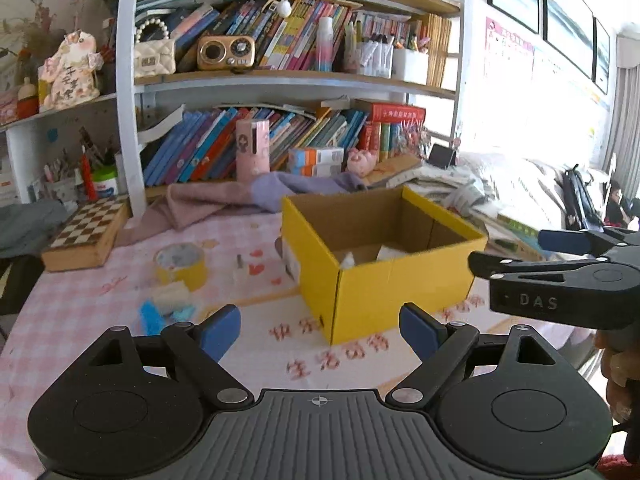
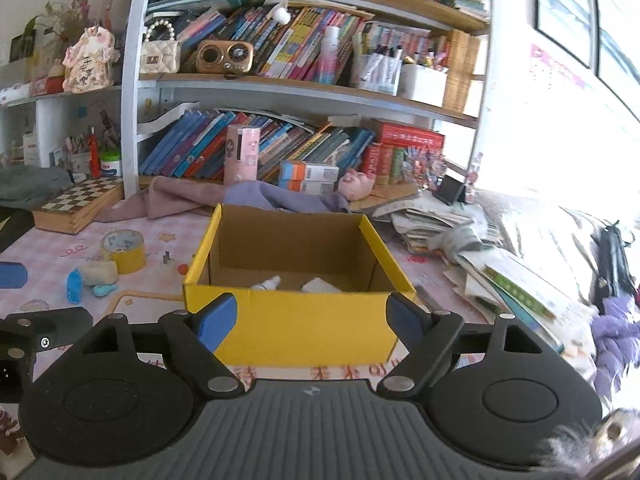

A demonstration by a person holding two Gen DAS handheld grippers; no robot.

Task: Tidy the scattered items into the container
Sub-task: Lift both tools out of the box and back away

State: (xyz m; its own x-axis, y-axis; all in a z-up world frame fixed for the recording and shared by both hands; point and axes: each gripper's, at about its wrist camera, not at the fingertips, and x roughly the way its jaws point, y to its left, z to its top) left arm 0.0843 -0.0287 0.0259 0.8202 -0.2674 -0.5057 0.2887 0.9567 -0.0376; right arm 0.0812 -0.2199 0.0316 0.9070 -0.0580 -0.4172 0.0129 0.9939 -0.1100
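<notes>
A yellow cardboard box [image 1: 380, 292] [image 2: 296, 320] stands open on the pink checked tablecloth, with two white items inside [image 2: 296, 283]. Left of it lie a yellow tape roll [image 1: 181, 266] [image 2: 123, 249], a small clear bottle [image 1: 239, 269] [image 2: 166, 260], and a blue brush with a pale sponge and a light blue bit [image 1: 166, 308] [image 2: 90, 280]. My left gripper [image 1: 320, 330] is open and empty, near the box's front corner. My right gripper [image 2: 310, 320] is open and empty, just before the box's front wall; it also shows at the right in the left wrist view [image 1: 560, 276].
A chessboard box [image 1: 86, 232] [image 2: 76, 202] lies at the far left. Pink and purple cloths [image 1: 240, 196] [image 2: 224, 196] lie behind the box. A bookshelf [image 1: 280, 80] stands at the back. Piled books and papers [image 2: 492, 264] lie to the right.
</notes>
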